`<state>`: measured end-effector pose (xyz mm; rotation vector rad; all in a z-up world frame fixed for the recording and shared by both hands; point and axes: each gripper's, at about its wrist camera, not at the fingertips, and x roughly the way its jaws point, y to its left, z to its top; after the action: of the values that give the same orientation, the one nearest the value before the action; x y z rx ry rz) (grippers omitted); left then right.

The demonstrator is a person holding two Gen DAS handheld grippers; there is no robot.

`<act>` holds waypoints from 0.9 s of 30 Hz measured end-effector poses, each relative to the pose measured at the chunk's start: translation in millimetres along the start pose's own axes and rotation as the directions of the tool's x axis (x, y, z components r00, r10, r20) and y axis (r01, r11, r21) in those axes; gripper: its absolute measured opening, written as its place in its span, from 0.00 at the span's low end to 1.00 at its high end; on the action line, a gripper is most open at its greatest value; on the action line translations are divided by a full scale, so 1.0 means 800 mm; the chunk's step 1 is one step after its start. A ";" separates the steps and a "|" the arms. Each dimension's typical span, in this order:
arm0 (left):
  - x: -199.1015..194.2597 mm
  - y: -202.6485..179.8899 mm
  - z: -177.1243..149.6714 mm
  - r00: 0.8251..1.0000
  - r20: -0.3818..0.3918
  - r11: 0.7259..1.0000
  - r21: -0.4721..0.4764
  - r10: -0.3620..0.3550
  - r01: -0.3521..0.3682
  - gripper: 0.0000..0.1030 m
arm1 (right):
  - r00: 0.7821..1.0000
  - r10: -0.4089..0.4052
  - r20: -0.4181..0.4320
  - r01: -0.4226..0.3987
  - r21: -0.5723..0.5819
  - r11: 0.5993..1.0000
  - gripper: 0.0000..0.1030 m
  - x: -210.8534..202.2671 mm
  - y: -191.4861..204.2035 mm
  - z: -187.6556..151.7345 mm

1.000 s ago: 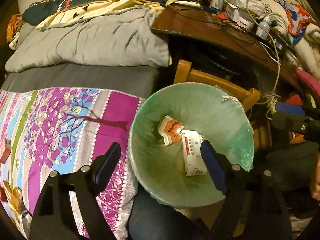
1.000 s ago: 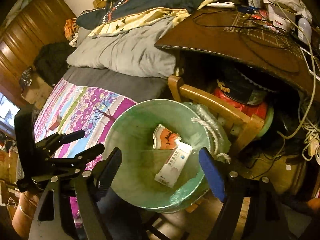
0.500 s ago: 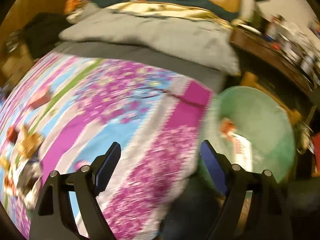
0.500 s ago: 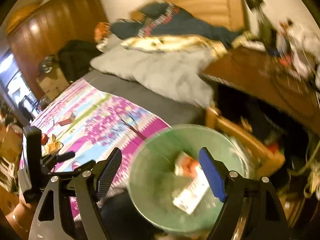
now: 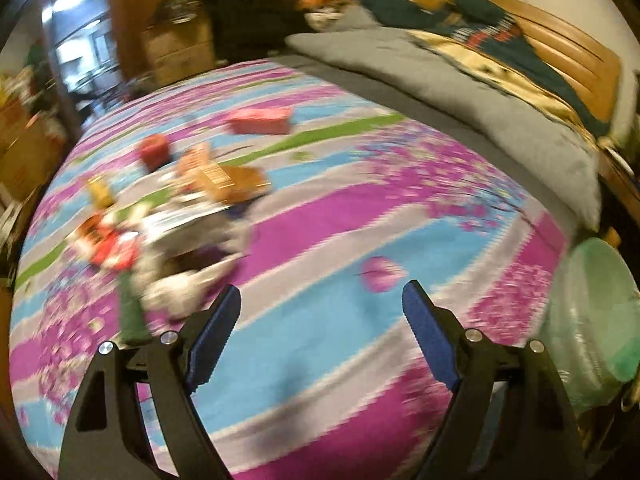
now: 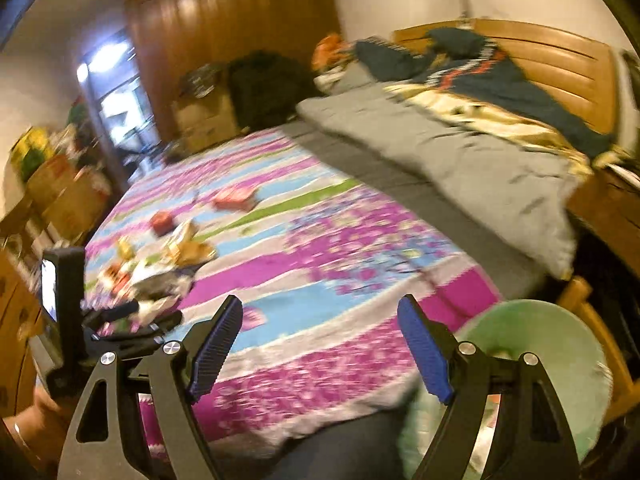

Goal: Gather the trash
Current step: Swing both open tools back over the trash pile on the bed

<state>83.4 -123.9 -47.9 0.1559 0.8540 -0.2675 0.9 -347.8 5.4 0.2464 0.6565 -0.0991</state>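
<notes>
The trash (image 5: pixel 168 216) lies in a loose heap on the bed's flowered bedspread (image 5: pixel 360 216), off to my left and well apart from the green-lined bin (image 5: pixel 592 320) that stands at the bed's right edge. The heap is blurred, but I can pick out a brown carton (image 5: pixel 236 182), a small red piece (image 5: pixel 154 152), a pink box (image 5: pixel 260 120) farther back, and crumpled white wrapping (image 5: pixel 184 276) nearest me. I judge all of it light: thin cardboard and paper or film that will crush under a firm squeeze and may slide on the soft cover. A carton is best pinched across its narrow sides; the wrapping should be taken at a bunched fold, not a flat sheet.

My left hand-held gripper (image 5: pixel 320 328) hangs over the bedspread with its blue pads spread wide and nothing between them, the white wrapping just beyond its left finger. My right hand-held gripper (image 6: pixel 320 340) is likewise spread and empty, above the near edge of the bed, with the bin (image 6: pixel 560 344) close on its right.
</notes>
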 end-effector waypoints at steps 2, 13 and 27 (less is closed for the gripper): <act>-0.006 0.038 -0.009 0.999 0.000 0.997 -0.069 0.033 -0.033 0.77 | 0.999 0.039 -0.032 -0.040 -0.051 0.998 0.78 0.022 0.032 -0.002; 0.000 0.213 -0.054 0.993 -0.096 0.927 -0.362 0.068 -0.099 0.77 | 0.968 0.187 -0.167 -0.229 -0.289 0.930 0.78 0.124 0.168 -0.009; 0.066 0.246 -0.046 0.987 -0.158 0.920 -0.391 -0.031 -0.033 0.72 | 0.924 0.292 -0.246 -0.365 -0.341 0.866 0.78 0.251 0.240 0.032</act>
<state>147.6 64.3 -106.2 -0.2008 1.0522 -0.0779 206.4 -171.8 -61.2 -0.0136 0.7968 0.3874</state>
